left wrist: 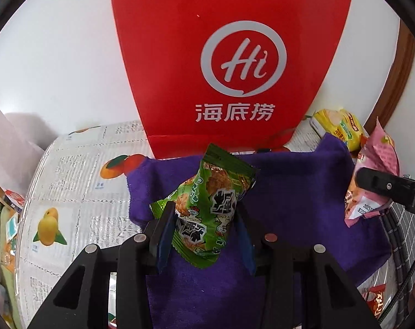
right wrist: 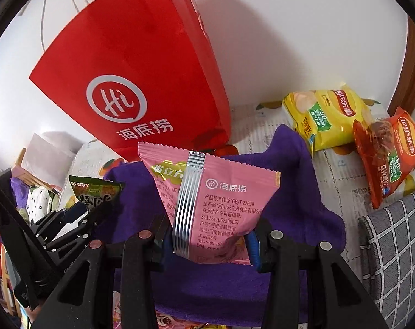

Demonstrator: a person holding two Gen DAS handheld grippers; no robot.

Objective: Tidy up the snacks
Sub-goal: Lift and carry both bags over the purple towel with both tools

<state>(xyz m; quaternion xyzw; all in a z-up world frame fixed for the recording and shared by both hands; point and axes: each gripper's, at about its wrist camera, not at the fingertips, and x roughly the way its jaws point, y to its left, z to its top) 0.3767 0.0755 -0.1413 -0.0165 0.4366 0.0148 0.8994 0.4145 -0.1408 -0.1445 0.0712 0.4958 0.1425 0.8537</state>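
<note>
Green foil snack packet (left wrist: 207,205) pinched at its lower half by the left gripper (left wrist: 204,233), fingers (left wrist: 163,233) pressing in from both sides; packet held upright, over the purple towel (left wrist: 303,192). Pink snack packet (right wrist: 218,205), printed back and silver seam toward the camera, is clamped the same way in the right gripper (right wrist: 210,244), also above the towel. The two grippers sit side by side, each one visible at the edge of the other's view.

Beyond the towel stands a red paper bag (left wrist: 207,41) with a white "Hi" logo, upright against the white wall — probably the destination, though nothing confirms it. Bag mouth is out of view, so contents cannot be told.

Still loose on the table (left wrist: 78,186), which has a fruit-print cover: yellow Lay's chip bag (right wrist: 325,118) and orange-red Lay's chip bag (right wrist: 388,153), lying near each other to the right of the towel. More wrappers show at the bottom edge of the right wrist view, too cropped to identify.

Progress judgement: early to middle — two packets in hand and not yet placed, at least two more untouched.
</note>
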